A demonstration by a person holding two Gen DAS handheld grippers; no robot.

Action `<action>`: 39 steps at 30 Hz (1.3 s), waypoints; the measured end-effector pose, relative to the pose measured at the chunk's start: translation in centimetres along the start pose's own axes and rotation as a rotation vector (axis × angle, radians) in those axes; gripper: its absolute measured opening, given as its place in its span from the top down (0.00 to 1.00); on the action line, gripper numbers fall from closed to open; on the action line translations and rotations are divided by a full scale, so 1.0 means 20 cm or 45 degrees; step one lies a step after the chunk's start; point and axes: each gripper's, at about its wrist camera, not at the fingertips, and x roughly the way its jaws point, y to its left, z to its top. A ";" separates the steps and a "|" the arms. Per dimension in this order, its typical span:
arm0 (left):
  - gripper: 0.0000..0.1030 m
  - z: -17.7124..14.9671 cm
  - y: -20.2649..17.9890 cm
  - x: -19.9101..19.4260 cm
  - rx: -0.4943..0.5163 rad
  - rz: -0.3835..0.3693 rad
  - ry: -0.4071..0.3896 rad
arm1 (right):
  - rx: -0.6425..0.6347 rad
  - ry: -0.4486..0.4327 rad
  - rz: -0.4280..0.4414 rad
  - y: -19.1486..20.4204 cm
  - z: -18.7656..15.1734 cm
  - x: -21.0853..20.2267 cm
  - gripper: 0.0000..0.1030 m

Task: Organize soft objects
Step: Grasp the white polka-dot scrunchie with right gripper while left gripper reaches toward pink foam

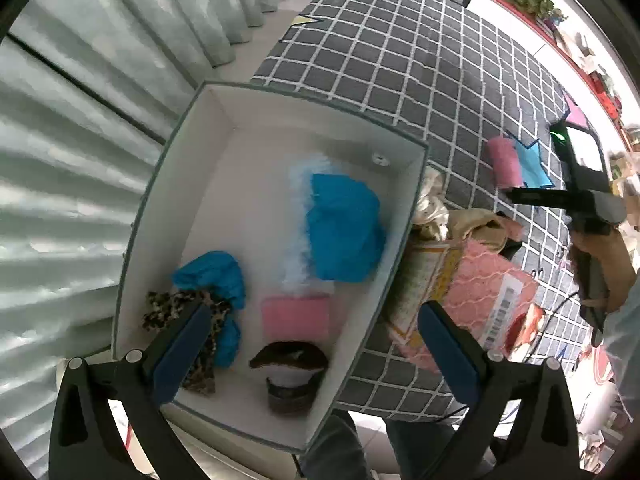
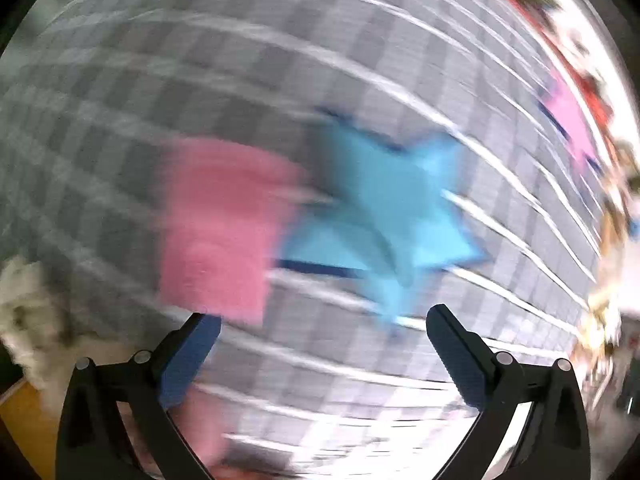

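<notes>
1. Pink towel roll lies on the grey checked bed, just beside a blue star cushion, well apart from the white box that already holds blue, pink and leopard-print pieces.
2. Step in hand, I'd say: fetching the next soft thing.
3. Right tongs hang over the roll, spread fully, gripping nothing; next they need to straddle it and close.
4. Left tongs hover wide and empty above the box.
</notes>
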 end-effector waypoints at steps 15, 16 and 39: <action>0.00 -0.01 -0.05 -0.01 -0.004 0.012 0.013 | -0.620 -0.061 0.764 0.62 -0.10 -0.34 0.00; 0.00 -0.02 -0.03 -0.01 -0.019 0.015 0.017 | -0.664 -0.039 0.747 0.68 -0.10 -0.33 0.00; 0.00 0.29 -0.64 -0.08 0.139 -0.223 -0.044 | 0.246 -0.140 0.695 -0.32 -0.21 -0.32 0.76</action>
